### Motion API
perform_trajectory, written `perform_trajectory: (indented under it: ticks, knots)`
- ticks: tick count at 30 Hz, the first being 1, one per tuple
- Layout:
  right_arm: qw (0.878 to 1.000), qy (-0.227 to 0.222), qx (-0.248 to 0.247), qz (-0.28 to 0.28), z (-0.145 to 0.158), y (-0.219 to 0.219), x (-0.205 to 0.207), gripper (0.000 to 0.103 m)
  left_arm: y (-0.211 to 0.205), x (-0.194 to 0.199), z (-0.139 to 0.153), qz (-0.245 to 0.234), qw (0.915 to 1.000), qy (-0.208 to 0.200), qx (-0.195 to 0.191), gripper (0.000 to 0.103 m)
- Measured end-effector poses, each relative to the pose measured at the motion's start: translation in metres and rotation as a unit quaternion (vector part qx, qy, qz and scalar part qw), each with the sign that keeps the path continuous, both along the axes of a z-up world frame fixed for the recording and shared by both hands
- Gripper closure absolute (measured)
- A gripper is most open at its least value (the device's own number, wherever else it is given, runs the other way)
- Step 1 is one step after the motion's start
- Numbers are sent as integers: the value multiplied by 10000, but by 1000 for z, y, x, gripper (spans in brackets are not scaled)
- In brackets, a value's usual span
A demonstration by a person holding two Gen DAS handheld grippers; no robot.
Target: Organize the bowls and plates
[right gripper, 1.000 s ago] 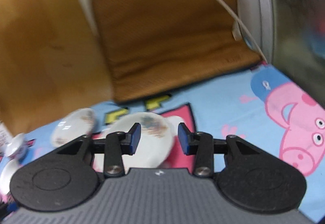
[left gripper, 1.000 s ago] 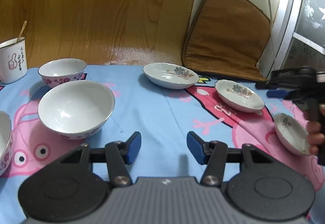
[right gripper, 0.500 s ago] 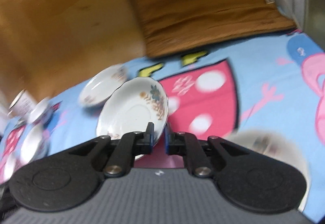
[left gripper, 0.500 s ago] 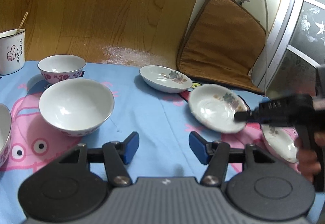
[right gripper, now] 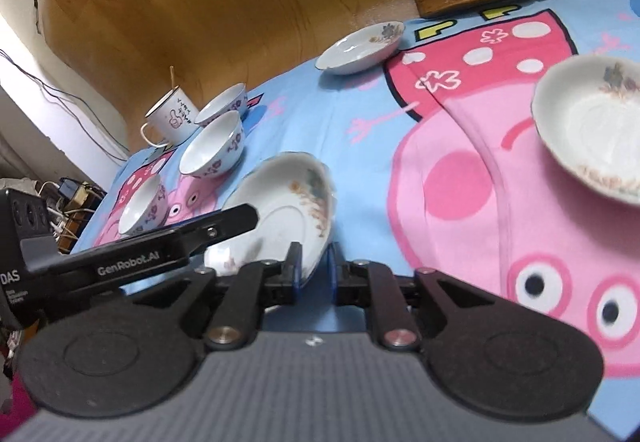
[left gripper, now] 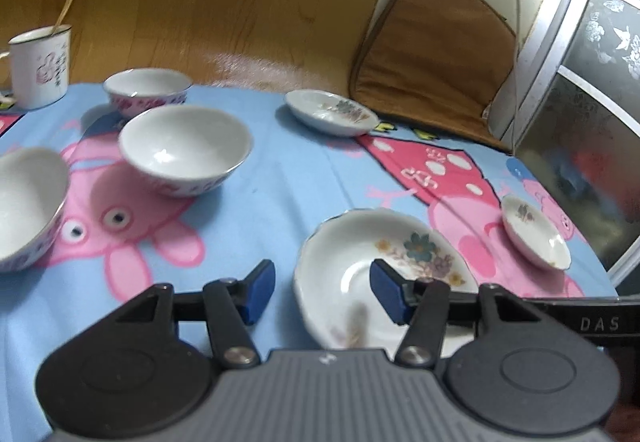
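Moved since half a second ago: floral plate, carried toward me, now tilted above the cartoon-print cloth between my tools. Bowls stand left; two more plates lie beyond. My right tool pinches the floral plate's rim; my left tool gapes wide, holding nothing.

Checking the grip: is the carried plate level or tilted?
Tilted: the plate stands steeply on edge, rim pinched by the right hand-held gripper.
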State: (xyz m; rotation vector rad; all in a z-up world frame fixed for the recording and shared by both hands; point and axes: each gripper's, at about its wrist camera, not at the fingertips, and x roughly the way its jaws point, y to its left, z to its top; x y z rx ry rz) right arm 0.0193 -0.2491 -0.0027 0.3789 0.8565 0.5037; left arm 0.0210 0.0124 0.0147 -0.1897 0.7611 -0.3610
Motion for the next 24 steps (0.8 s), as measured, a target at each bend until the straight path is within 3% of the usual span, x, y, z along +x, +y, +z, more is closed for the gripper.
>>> perform_trajectory:
  ticks: [5,10,24]
  knots:
    - [9985,-370,-30,-406,-4,-3,-6,72,7,-1,0,77,9999,91,-92,55]
    - [9949,-791,-169,-608,-1,-8,-15,70,-3,-2,0,32,10000,57,-2,55]
    - [9952,-832,-132,-494,-12,3,-18,70,-6,-9,-6,100,9995,-283,116,56]
